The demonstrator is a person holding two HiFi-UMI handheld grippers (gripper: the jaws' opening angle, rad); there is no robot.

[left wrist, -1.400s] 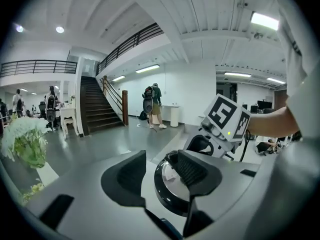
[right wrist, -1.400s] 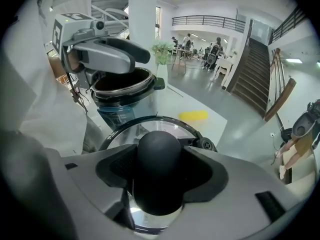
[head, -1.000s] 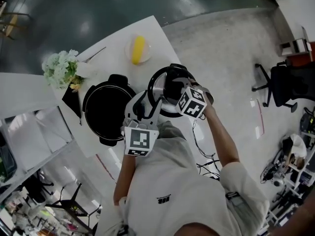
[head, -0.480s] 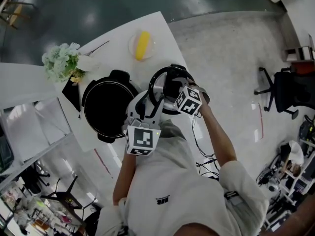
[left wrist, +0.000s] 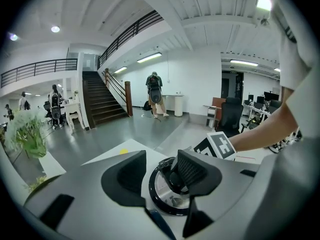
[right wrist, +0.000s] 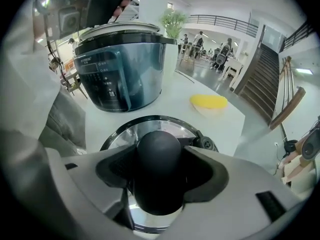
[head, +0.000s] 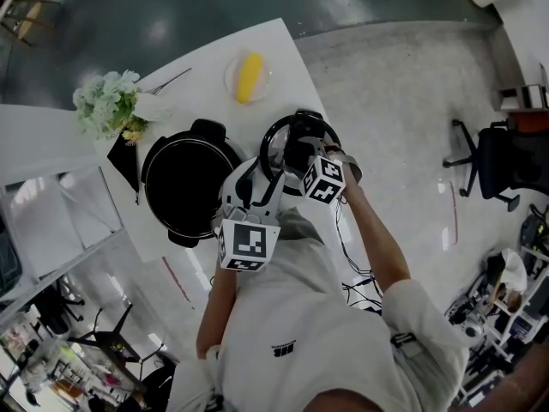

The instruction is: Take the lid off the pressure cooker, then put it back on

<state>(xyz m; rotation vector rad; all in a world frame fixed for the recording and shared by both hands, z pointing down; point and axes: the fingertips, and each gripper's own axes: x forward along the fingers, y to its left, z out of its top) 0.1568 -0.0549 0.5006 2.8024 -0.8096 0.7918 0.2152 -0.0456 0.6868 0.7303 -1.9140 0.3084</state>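
The pressure cooker (head: 187, 187) stands open on the white table (head: 206, 84), its dark pot showing from above; in the right gripper view its steel body (right wrist: 125, 74) rises behind the lid. The round lid (head: 268, 148) with a black rim hangs low over the table just right of the cooker. My right gripper (head: 298, 157) points steeply down and is shut on the lid's black knob (right wrist: 159, 156). My left gripper (head: 244, 185) hovers between cooker and lid, open, with nothing between its jaws. In the left gripper view the lid (left wrist: 164, 205) lies beyond my left gripper (left wrist: 160, 176).
A shallow dish with a yellow thing (head: 247, 77) sits at the table's far side, a bunch of pale flowers (head: 107, 106) at its left end. A dark mat (head: 127, 166) lies beside the cooker. Office chairs (head: 502, 157) stand on the floor to the right.
My right gripper has come down with the lid toward the table and shifted slightly left in the head view. The left gripper has barely moved.
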